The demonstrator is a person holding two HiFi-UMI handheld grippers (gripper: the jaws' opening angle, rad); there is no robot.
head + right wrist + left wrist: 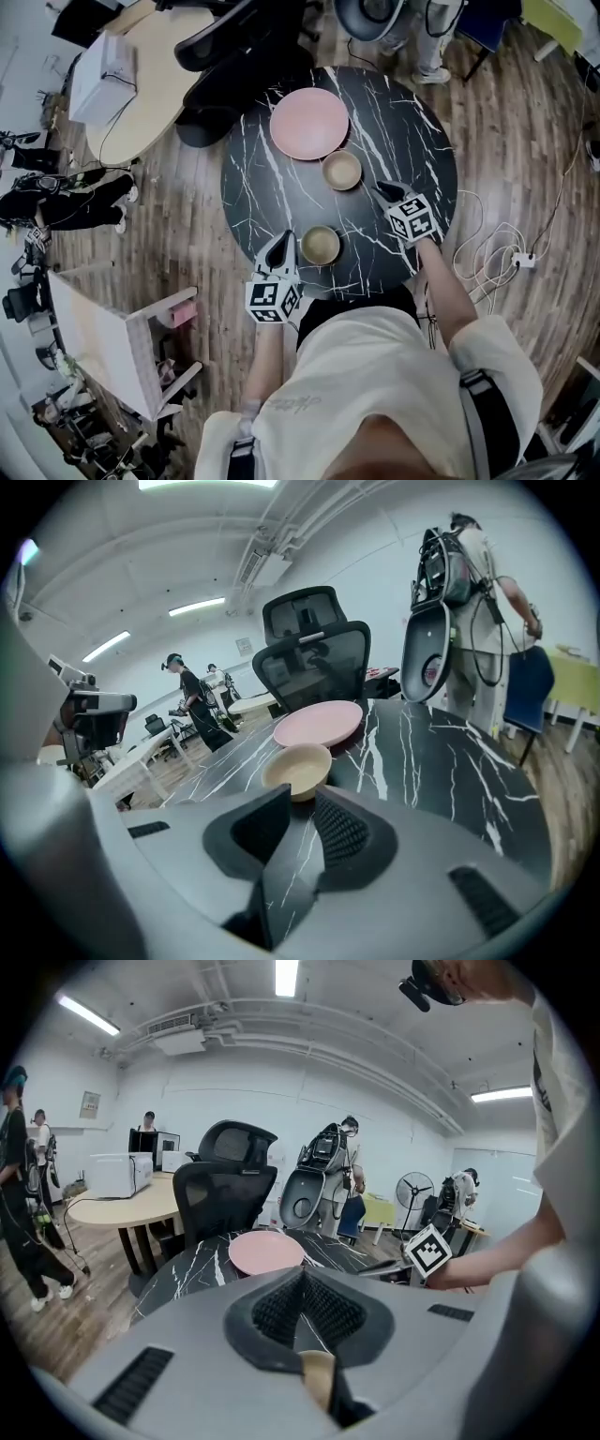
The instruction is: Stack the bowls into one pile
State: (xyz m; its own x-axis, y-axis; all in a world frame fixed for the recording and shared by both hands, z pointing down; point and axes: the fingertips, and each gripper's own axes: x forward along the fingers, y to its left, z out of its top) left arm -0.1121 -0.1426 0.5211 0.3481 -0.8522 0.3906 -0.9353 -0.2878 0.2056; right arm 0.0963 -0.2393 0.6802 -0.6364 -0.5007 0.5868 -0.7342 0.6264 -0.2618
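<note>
Two tan bowls sit on the round black marble table [272,192]. The near bowl [321,245] is by the front edge. My left gripper [283,242] lies along its left rim. In the left gripper view the jaws [300,1283] stand almost together, with a tan strip of that bowl's wall [319,1372] pinched between them. The far bowl [342,170] stands free near the table's middle. My right gripper [384,190] is just to its right, a short way off. Its jaws [302,803] are open with only bare table between them, and the far bowl [297,766] lies just ahead.
A pink plate [309,123] lies behind the far bowl, also seen as a pink plate [319,724] past it. Black office chairs [234,56] crowd the table's far left edge. A wooden table [150,84] stands beyond them. Cables [497,253] lie on the floor at right. People stand around the room.
</note>
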